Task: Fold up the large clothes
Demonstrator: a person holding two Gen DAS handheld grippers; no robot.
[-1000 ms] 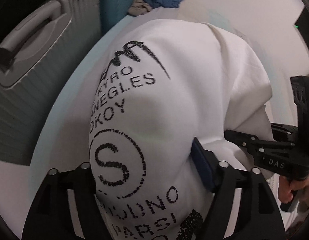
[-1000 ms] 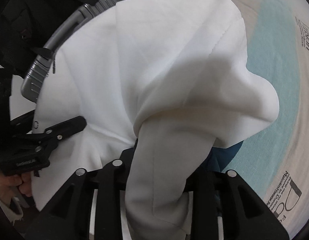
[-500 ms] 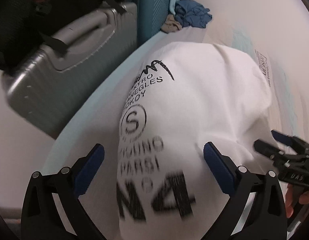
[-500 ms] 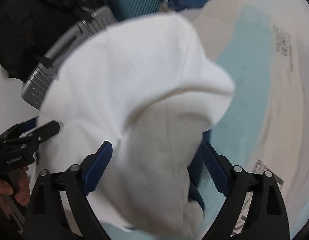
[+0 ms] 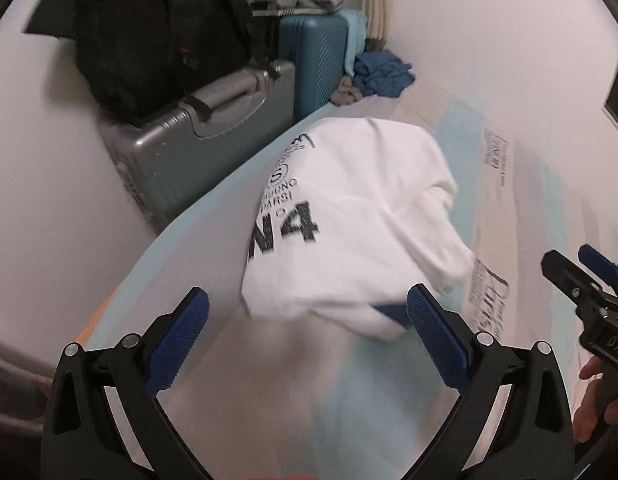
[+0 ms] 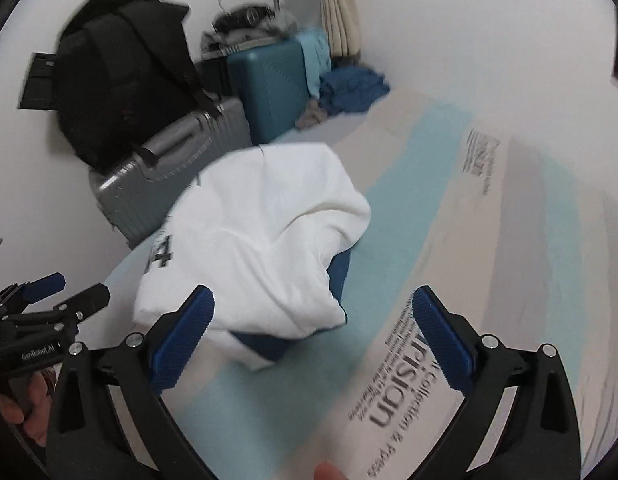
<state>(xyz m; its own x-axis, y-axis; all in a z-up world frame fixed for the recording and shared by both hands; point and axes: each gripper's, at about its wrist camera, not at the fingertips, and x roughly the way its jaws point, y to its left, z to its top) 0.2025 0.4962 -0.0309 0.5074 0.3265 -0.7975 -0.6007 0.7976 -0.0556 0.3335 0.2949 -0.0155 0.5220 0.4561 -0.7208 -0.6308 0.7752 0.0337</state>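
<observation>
Lying bunched on a bed [image 5: 521, 208] with a pale blue, beige and grey printed cover, one white sweatshirt [image 5: 361, 216] with black lettering fills the middle of the left wrist view. A strip of dark blue cloth [image 5: 389, 314] shows under its near edge. The left gripper [image 5: 309, 336] hangs above the bed just short of the garment, its two blue-padded fingers [image 5: 177, 340] spread wide and holding nothing. At the right edge the right gripper [image 5: 581, 276] points in from the side, a hand [image 5: 593, 408] around its grip; its fingers are also apart. Beyond the bed's left edge stand two suitcases, one grey suitcase [image 5: 197, 128] with a black backpack [image 5: 149, 28] on top and one teal suitcase [image 5: 313, 60] behind it. A heap of blue clothes [image 5: 383, 74] sits at the far corner of the bed. Bare cover lies to the right of the sweatshirt and in front of it.

From the right wrist, the same single sweatshirt [image 6: 261, 236] lies near the bed's left edge, dark blue cloth [image 6: 341, 272] peeking from beneath. The right gripper [image 6: 313, 340] is raised over the cover, its two fingers [image 6: 441, 340] wide apart and empty, the near hem between their tips. The left gripper [image 6: 67, 288] enters low at the left, fingers parted. A broad stretch of printed cover [image 6: 489, 240] lies bare to the right.
</observation>
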